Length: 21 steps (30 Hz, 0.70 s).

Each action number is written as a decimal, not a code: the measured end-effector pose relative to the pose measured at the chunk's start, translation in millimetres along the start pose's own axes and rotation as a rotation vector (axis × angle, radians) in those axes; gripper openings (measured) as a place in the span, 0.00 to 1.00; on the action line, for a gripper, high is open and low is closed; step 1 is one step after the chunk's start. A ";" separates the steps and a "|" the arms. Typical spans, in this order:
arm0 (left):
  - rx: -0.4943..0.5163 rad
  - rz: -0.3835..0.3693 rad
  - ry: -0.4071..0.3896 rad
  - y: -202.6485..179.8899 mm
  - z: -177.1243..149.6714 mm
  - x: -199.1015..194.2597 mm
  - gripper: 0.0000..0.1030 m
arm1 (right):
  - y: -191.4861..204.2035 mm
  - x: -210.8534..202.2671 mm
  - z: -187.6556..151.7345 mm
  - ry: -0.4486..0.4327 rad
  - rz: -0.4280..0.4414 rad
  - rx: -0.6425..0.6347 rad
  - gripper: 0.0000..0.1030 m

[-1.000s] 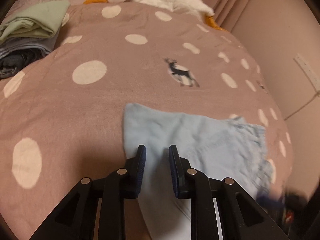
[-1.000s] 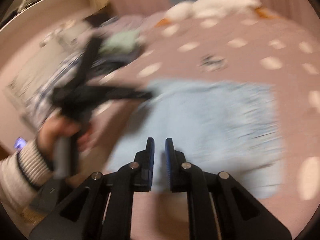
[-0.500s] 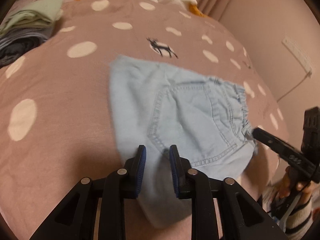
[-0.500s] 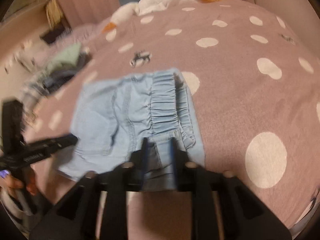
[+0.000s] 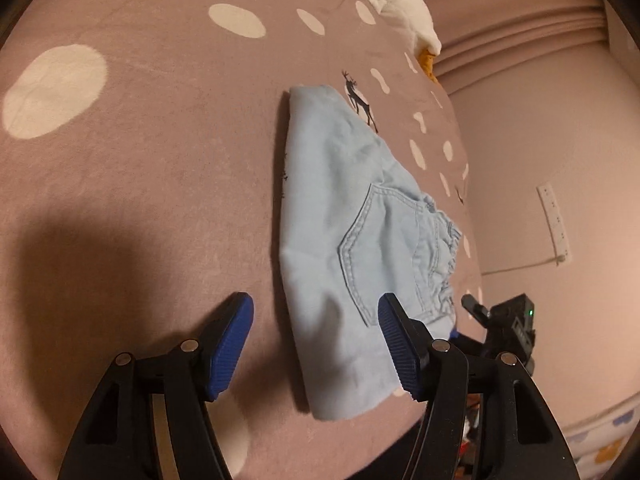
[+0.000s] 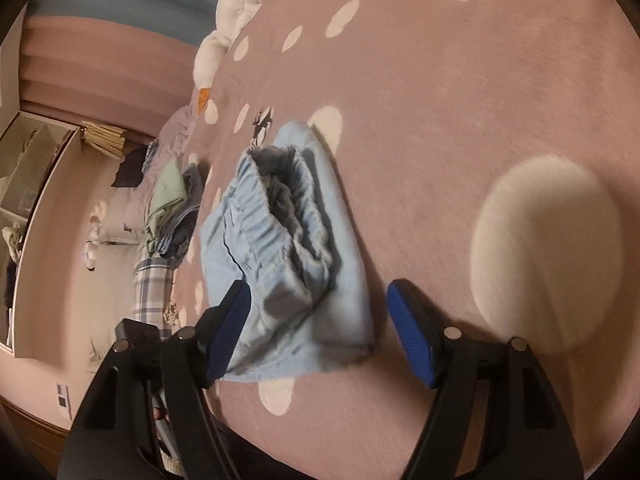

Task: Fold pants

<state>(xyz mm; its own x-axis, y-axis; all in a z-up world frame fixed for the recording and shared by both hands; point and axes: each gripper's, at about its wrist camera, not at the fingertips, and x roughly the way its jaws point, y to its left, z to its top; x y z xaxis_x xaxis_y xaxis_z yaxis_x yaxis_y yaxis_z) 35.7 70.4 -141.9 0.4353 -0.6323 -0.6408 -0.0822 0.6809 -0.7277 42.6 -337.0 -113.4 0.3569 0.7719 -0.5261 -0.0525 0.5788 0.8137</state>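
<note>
The light-blue pants lie folded on the bed near its front edge, waistband toward the right gripper. The left gripper hovers spread wide, the pants' near end between its fingers. The right gripper is likewise spread wide, straddling the waistband end.

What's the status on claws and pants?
Left claw open, empty. Right claw open, empty. Pants folded on bedspread, waistband up. Nothing blocking.
</note>
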 end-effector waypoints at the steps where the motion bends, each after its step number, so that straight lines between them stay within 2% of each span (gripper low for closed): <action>1: 0.007 0.001 0.001 -1.8 0.5 1.1 0.62 | 2.3 4.6 2.8 0.014 0.013 -0.005 0.69; 4: 0.028 0.002 0.011 -9.5 5.5 9.8 0.62 | 16.7 25.4 8.7 0.047 0.017 -0.041 0.69; 10: 0.087 0.030 0.029 -28.0 16.5 33.3 0.62 | 34.6 52.6 17.2 0.051 -0.016 -0.119 0.65; 17: 0.154 0.102 0.030 -44.9 25.9 56.9 0.63 | 34.6 58.1 18.2 0.012 -0.030 -0.168 0.58; 21: 0.193 0.160 0.021 -53.4 23.3 59.9 0.63 | 41.5 54.1 7.5 -0.029 -0.102 -0.229 0.51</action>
<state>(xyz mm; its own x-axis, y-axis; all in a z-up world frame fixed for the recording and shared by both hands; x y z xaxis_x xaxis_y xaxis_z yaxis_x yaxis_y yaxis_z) 87.0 4.8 -135.7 0.4118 -0.5166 -0.7507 0.0250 0.8299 -0.5573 66.8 -273.2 -106.2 0.3974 0.7006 -0.5926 -0.2233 0.7002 0.6781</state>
